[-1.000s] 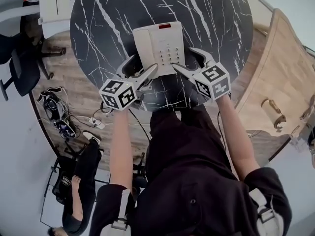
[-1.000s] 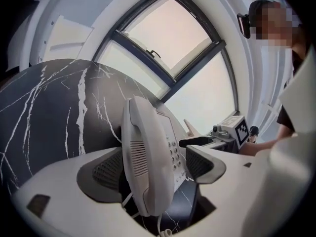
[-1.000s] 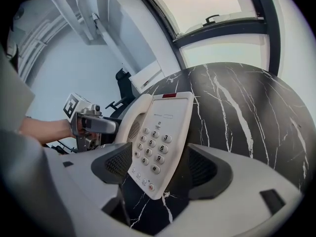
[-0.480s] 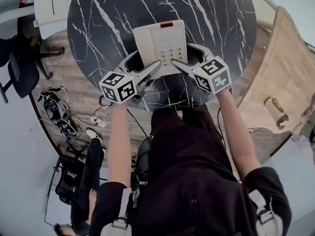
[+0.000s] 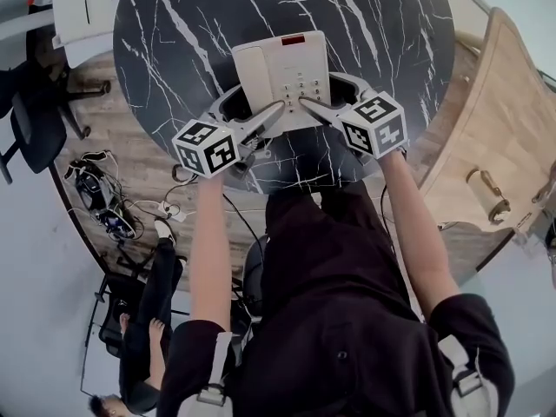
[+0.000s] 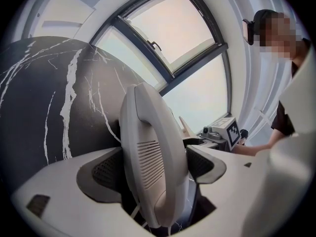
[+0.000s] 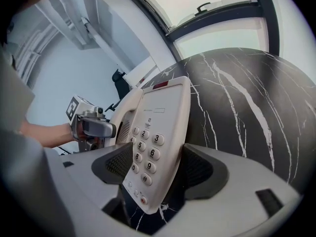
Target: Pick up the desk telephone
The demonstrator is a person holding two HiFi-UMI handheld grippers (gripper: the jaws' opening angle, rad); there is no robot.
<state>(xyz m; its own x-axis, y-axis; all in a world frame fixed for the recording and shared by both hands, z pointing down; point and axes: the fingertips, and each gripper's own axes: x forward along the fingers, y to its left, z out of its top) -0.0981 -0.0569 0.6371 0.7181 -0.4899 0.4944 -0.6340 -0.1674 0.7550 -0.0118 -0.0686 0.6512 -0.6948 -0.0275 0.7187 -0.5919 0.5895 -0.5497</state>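
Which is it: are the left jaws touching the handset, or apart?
Touching. The left gripper view shows both pads pressed against the handset's sides, no gap.

We see the desk telephone [image 5: 282, 72] as smooth off-white plastic with a soft sheen; its handset [image 6: 153, 167] carries a finely ribbed grille; the table [image 5: 191, 24] looks like polished black marble veined in white; the left gripper [image 5: 254, 109] and right gripper [image 5: 320, 92] are matt grey plastic, their pads [image 7: 116, 167] darker and finely dimpled; the floor [image 5: 130, 137] and curved panel [image 5: 495, 120] look like pale wood.
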